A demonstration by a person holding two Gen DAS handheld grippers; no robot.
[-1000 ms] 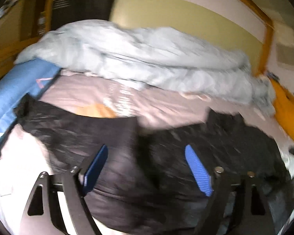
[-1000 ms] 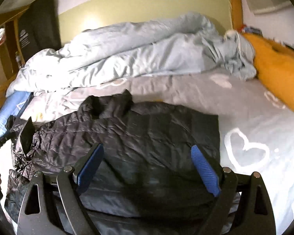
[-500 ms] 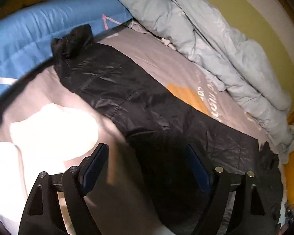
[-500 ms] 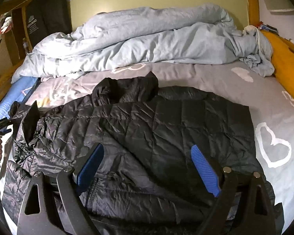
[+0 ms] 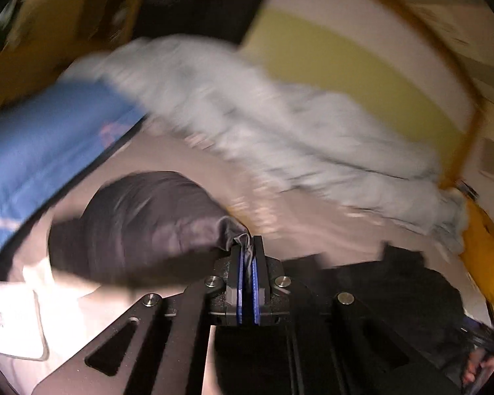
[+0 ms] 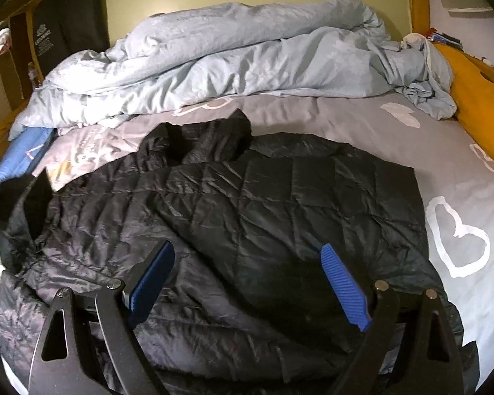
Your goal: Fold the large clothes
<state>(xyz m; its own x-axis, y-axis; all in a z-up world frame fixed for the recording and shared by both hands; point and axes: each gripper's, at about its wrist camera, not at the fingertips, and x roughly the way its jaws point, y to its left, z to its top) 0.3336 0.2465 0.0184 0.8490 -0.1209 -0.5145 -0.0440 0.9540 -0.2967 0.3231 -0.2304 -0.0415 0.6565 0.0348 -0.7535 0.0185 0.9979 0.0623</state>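
A black quilted jacket (image 6: 247, 217) lies spread on the grey bed sheet (image 6: 378, 131), collar toward the headboard. My right gripper (image 6: 247, 273) is open and empty, hovering over the jacket's lower middle. My left gripper (image 5: 246, 250) is shut on the end of the jacket's sleeve (image 5: 141, 223), which is lifted and bunched to the left of the pads. The jacket's body (image 5: 378, 283) shows dark at the lower right of the blurred left wrist view.
A crumpled pale blue duvet (image 6: 240, 59) lies across the head of the bed. A blue pillow (image 5: 33, 151) is at the left edge, an orange cushion (image 6: 477, 105) along the right. White cloth (image 5: 23, 316) lies at the near left corner.
My left gripper has closed on the jacket's sleeve end and lifted it; it was open over the flat sleeve before. My right gripper has stayed open over the jacket, drawing back slightly.
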